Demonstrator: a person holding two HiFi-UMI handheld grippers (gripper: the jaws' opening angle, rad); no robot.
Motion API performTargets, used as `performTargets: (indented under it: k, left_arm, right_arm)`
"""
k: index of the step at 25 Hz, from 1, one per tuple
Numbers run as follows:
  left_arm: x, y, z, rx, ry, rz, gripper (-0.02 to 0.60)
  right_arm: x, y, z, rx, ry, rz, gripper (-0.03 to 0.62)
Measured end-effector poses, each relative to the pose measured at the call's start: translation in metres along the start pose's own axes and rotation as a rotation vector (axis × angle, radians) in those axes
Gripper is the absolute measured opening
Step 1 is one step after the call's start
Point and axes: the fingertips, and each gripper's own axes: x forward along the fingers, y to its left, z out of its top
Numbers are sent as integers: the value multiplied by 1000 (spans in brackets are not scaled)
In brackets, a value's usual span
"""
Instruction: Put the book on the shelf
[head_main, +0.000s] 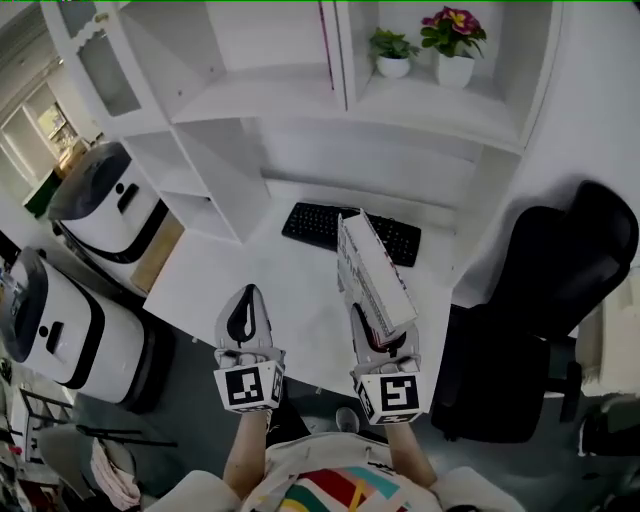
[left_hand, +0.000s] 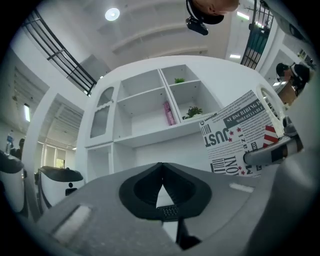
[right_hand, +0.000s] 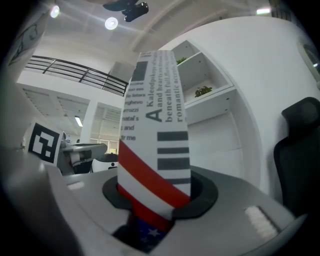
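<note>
A white book (head_main: 370, 275) printed with black lettering and red stripes is held up above the desk (head_main: 290, 290), clamped at its lower end by my right gripper (head_main: 380, 335). In the right gripper view the book's spine (right_hand: 157, 140) rises straight out from between the jaws. In the left gripper view the book's cover (left_hand: 240, 137) appears at the right. My left gripper (head_main: 244, 318) hangs beside it to the left, jaws together with nothing in them (left_hand: 162, 192). The white shelf unit (head_main: 300, 90) stands behind the desk, with a pink book (head_main: 325, 45) upright in one compartment.
A black keyboard (head_main: 320, 225) lies on the desk below the held book. Two potted plants (head_main: 420, 45) stand in the upper right compartment. A black office chair (head_main: 545, 310) is at the right. White and black machines (head_main: 100, 215) stand left of the desk.
</note>
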Motion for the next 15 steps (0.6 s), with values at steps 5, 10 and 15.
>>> performTargets:
  k: [5, 10, 15]
  left_arm:
    - [27, -12, -13, -34, -14, -90, -5]
    - [56, 1, -19, -54, -42, -160, -5]
    - [75, 34, -17, -31, -91, -232, -5]
  right_arm:
    - [-1, -28, -3, -19, 20, -124, 160]
    - [17, -22, -3, -78, 24, -193, 160]
    - [46, -8, -1, -103, 14, -297, 160]
